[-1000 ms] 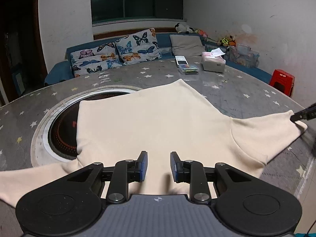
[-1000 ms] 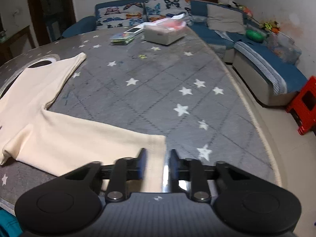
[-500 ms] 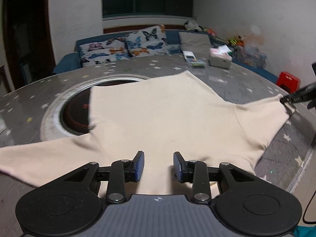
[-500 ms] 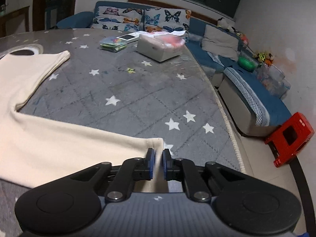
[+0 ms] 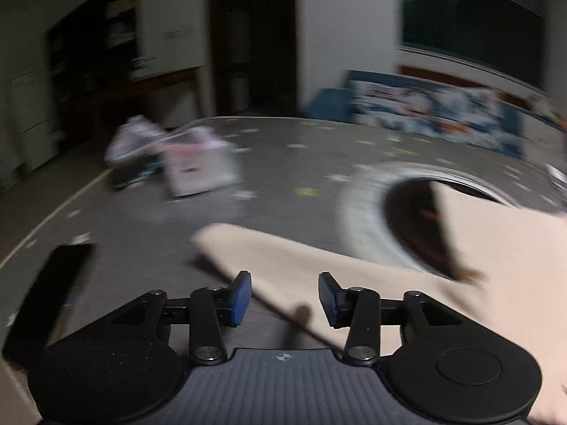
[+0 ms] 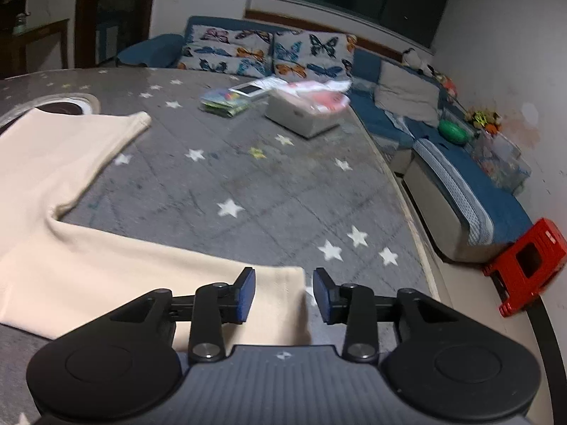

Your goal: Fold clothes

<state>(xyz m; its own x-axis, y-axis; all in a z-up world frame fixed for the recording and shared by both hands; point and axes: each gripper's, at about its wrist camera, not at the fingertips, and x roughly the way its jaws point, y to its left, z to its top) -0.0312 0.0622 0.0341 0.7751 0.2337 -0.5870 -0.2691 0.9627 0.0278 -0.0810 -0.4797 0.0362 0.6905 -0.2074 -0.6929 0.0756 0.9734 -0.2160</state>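
Cream garment (image 6: pixel 53 184), a soft matte knit with hemmed edges, is lying flat on the round table (image 6: pixel 269 191); the table's grey quilted cover is showing a diamond stitch pattern and pale printed stars. One long sleeve (image 6: pixel 170 276) is stretching from the garment's body toward the table's near rim, its stitched cuff ending squarely just under the right gripper (image 6: pixel 283 292). The right gripper is standing released, its blue-padded jaws spread with the cuff's corner lying between and below them, nothing clamped. Beyond the garment, further along the table, a grey rectangular tissue box (image 6: pixel 301 117) is sitting beside a flat stack of colourful packets (image 6: pixel 225 102); past the table's far edge, butterfly-print cushions (image 6: pixel 269 55) are leaning on a blue sofa, and a red plastic stool (image 6: pixel 528 262) is standing on the floor beside the table's rim.

In the heavily motion-blurred left wrist view, the left gripper (image 5: pixel 285 297) is also standing released, jaws wide apart above the slanting edge of the other sleeve (image 5: pixel 269 251), which is tapering across the table to a rounded end. The garment's body (image 5: pixel 503 248) is partly covering a circular dark recess (image 5: pixel 411 226) ringed in white in the table's middle. A blurred pale box (image 5: pixel 198 170) is resting near the table's far rim
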